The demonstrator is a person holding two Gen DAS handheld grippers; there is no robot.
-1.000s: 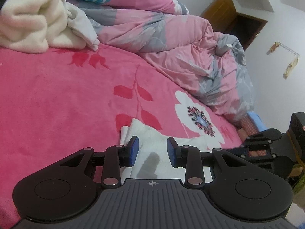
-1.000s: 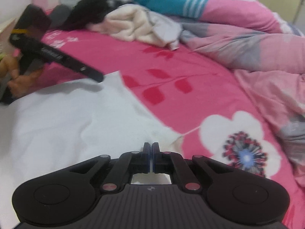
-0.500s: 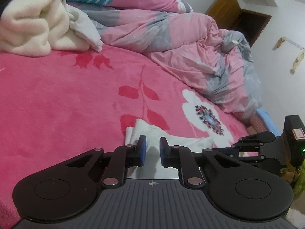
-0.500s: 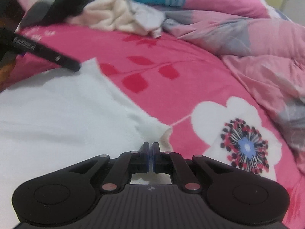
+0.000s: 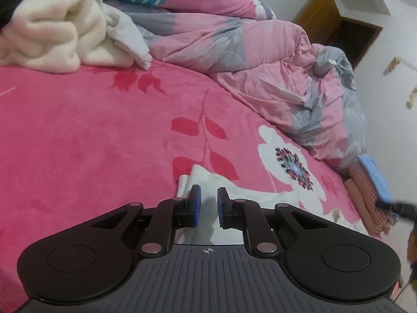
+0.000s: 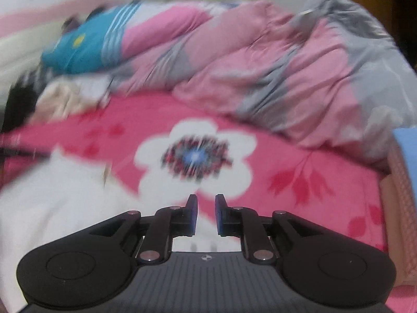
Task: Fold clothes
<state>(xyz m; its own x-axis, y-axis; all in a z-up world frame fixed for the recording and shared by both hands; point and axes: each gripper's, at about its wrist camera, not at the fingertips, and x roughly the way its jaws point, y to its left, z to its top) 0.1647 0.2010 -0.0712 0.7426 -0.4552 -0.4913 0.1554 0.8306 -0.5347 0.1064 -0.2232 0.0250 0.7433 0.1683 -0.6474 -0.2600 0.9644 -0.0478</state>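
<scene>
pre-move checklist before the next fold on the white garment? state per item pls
1. Left gripper open: ok, gap between the jaws.
2. Left gripper over the white garment: ok, cloth edge lies between the fingers; contact cannot tell.
3. Right gripper open: ok, nothing held.
4. Right gripper lined up on the garment: not ok, the white cloth lies to its left, pink blanket ahead.
5. Right view steady: not ok, heavy motion blur.
6. Fold area clear: ok, cream clothes pile and quilt lie far back.

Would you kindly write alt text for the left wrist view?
The open left gripper hovers over a white garment on a pink floral blanket. A rumpled pink-and-grey duvet and cream fleece lie behind.
</scene>
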